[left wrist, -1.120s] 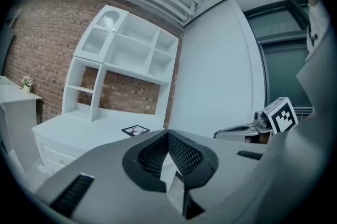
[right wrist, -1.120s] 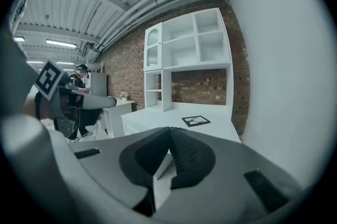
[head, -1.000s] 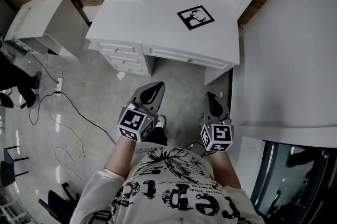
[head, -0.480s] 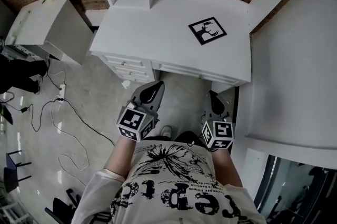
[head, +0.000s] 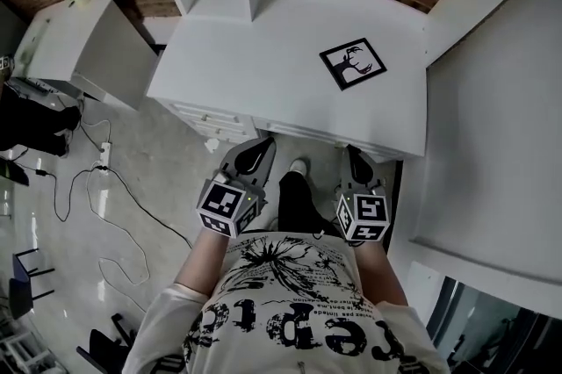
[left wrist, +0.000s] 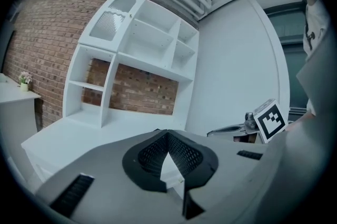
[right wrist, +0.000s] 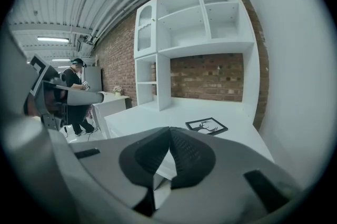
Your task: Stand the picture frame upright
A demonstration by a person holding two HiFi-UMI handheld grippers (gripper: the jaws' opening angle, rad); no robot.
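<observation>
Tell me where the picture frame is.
In the head view the picture frame lies flat on the white desk, right of centre, beyond the right gripper.

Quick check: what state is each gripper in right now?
Left gripper: closed, holding nothing.
Right gripper: closed, holding nothing.

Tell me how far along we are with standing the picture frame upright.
Done: nothing yet; the picture frame lies flat on the white desk. In hand: nothing; the left tongs and right tongs are both shut and empty, near the desk's front edge and well short of the frame. Left: reach the frame, grip it and stand it up.
</observation>
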